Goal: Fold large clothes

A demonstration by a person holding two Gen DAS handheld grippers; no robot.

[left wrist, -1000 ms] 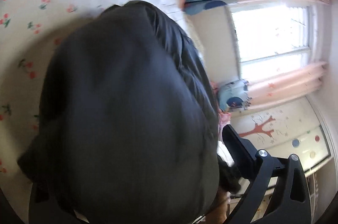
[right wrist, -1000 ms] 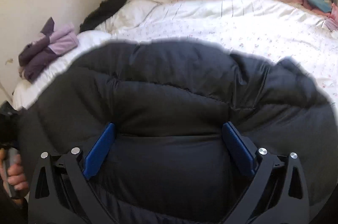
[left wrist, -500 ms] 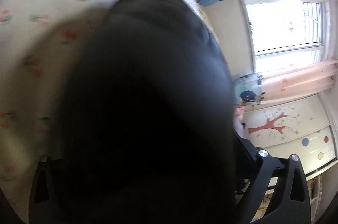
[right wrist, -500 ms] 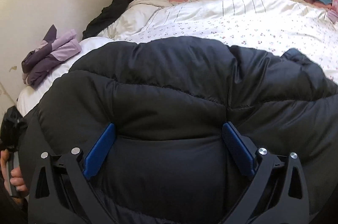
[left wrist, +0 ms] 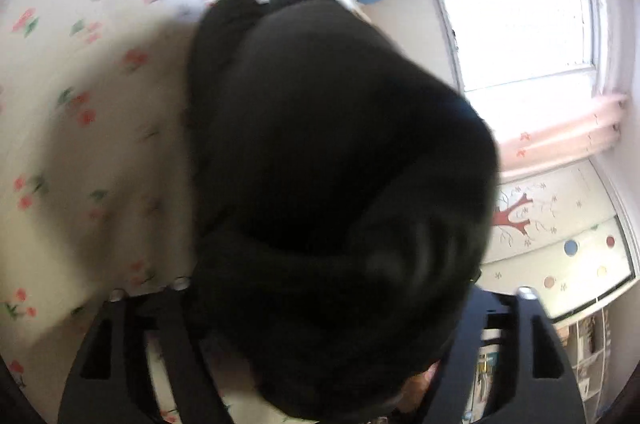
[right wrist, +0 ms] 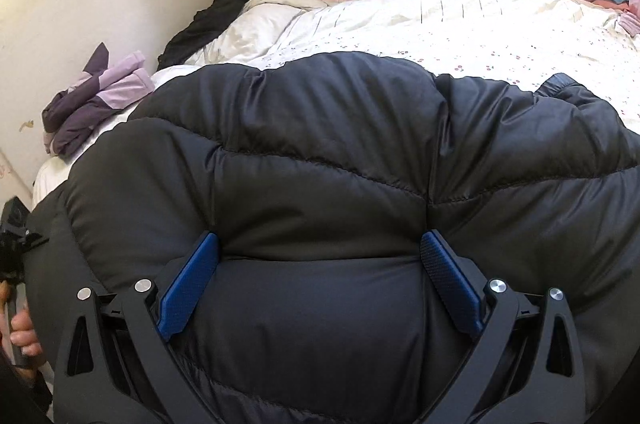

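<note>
Right gripper [right wrist: 318,264], levelled low over the near edge of the bed [right wrist: 480,24], jaws spread wide with a thick fold of the black padded jacket [right wrist: 340,152] bulging between the blue pads [right wrist: 188,288]. Left gripper [left wrist: 320,324] tilts over the floral sheet [left wrist: 80,104], its fingers buried in blurred jacket; jaw state cannot be told. A purple garment [right wrist: 92,104] lies at the bed's far left corner.

Black quilted jacket [right wrist: 340,164]; white, red-flowered bedspread [right wrist: 500,36].

The right gripper [right wrist: 318,252] has its two blue fingers [right wrist: 188,288] spread wide apart, pressing into something soft and dark. The left gripper [left wrist: 320,304] is blurry and mostly covered, so its fingers cannot be seen.
</note>
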